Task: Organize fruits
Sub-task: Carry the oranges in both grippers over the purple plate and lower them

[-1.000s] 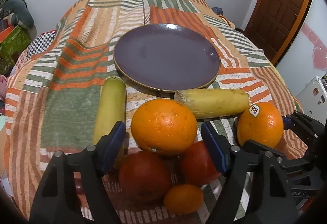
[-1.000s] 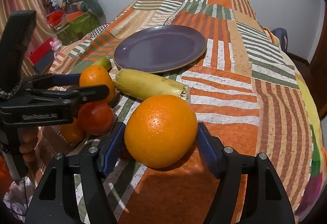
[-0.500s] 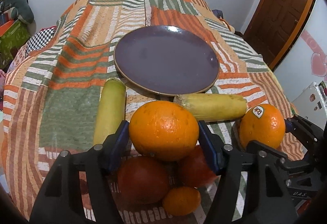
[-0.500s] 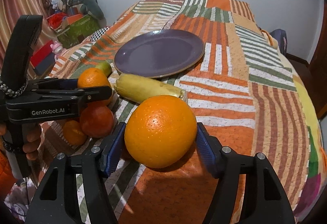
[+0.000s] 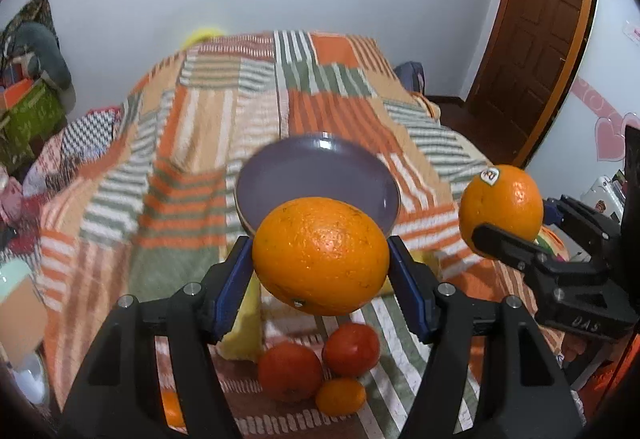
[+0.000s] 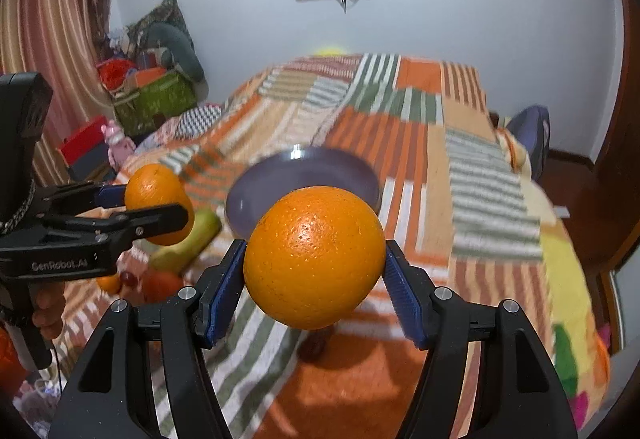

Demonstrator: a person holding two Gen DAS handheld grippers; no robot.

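Even indoor light, fairly bright, falls from above. Both oranges, clamped between the fingers, stay sharp, with small white highlights on the peel of the left one (image 5: 320,255) and the right one (image 6: 314,257). Beyond the fingertips the striped blanket (image 5: 192,167) and purple plate (image 6: 304,175) smear with motion blur. A soft shadow (image 6: 320,343) lies under the right orange. Fisheye bending curves the walls, and the corners go black.

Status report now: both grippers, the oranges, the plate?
Left gripper shut on an orange, lifted. Right gripper shut on the second orange, lifted. Plate bare, nothing blocking it.
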